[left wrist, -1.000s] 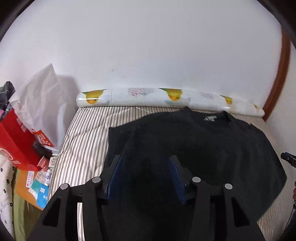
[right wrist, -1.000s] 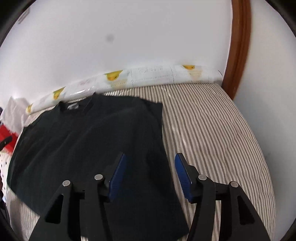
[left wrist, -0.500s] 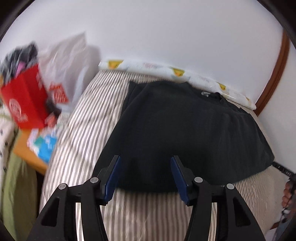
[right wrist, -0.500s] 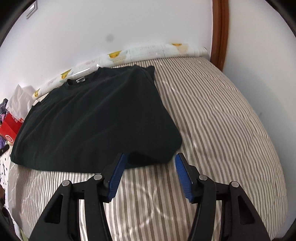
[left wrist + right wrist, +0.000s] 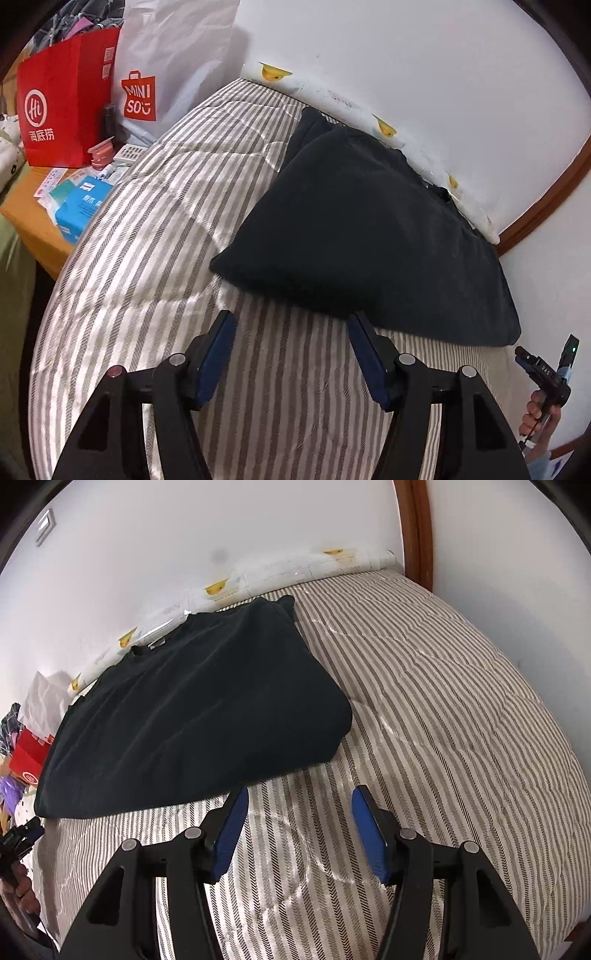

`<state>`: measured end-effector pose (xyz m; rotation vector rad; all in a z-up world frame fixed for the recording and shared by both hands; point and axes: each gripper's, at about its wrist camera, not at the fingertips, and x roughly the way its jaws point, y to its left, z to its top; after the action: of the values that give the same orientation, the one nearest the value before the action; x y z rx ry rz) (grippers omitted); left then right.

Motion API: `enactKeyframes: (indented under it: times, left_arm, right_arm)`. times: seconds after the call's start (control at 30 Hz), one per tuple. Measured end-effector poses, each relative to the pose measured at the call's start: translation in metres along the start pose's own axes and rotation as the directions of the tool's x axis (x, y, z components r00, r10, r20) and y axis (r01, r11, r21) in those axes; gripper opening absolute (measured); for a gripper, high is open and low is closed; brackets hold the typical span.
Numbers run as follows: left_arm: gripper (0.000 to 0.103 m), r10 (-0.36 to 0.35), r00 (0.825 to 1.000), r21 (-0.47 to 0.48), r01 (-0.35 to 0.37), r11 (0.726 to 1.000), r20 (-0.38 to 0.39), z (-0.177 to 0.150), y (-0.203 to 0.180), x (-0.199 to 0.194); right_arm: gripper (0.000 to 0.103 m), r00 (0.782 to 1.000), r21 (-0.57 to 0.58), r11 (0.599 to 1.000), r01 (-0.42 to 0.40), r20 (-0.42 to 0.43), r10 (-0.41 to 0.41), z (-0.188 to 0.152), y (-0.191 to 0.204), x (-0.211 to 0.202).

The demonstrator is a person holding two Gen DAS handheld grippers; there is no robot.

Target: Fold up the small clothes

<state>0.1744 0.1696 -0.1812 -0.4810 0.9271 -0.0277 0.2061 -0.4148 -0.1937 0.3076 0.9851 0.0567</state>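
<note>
A black T-shirt (image 5: pixel 362 236) is spread flat on a striped mattress (image 5: pixel 155 229), its collar lying toward the wall and its hem toward the cameras. Along the wall behind it a rolled sheet printed with yellow fruit (image 5: pixel 280 572) is laid, touching the shirt's collar edge. Nothing is placed on top of the shirt, and the stretch of mattress between the hem and both grippers is bare.

The left gripper (image 5: pixel 291 325) is held just short of the hem near the shirt's left corner; its jaws have just been opening, they stand about half apart, and only striped cloth is seen between the blue pads (image 5: pixel 218 354). The right gripper (image 5: pixel 299 801) is held just beside the shirt's right corner, its jaws likewise about half apart with nothing gripped.

Only in the left wrist view are a red paper bag (image 5: pixel 66 107), a white shopping bag (image 5: pixel 166 66) and small packets on an orange surface (image 5: pixel 33 218) seen clearly beside the mattress, together with the person's right hand (image 5: pixel 535 417) on its handle at the frame's edge. Only in the right wrist view are the wide bare half of the mattress, a brown wooden frame (image 5: pixel 415 528), a wall switch (image 5: pixel 45 526) and the shirt's neck label (image 5: pixel 157 643) shown.
</note>
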Motion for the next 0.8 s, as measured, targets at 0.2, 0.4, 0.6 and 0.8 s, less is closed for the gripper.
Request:
enactKeyframes:
  times: [0.2,0.4,0.6,0.8]
  left_arm:
    - [0.062,0.006,1.0,-0.044,-0.005,0.999,0.01,0.015,-0.002,0.011]
    - [0.059,0.049,0.999,-0.015,-0.049,0.999,0.021,0.022,-0.009,0.021]
    - [0.038,0.043,0.999,-0.024,-0.043,0.999,0.015,0.03,-0.011,0.027]
    - [0.015,0.063,0.998,0.027,-0.063,0.998,0.012,0.03,-0.025,0.023]
  right_arm:
    - [0.065,1.0,0.036,0.999,-0.001,0.02,0.0,0.011,0.0,0.003]
    - [0.066,1.0,0.118,0.993,-0.011,0.018,0.009,0.023,-0.011,0.024]
    - [0.066,0.996,0.201,0.975,-0.094,0.026,0.09,0.035,-0.013,0.046]
    - [0.036,0.997,0.186,0.98,-0.074,0.036,0.068,0.041,-0.004,0.05]
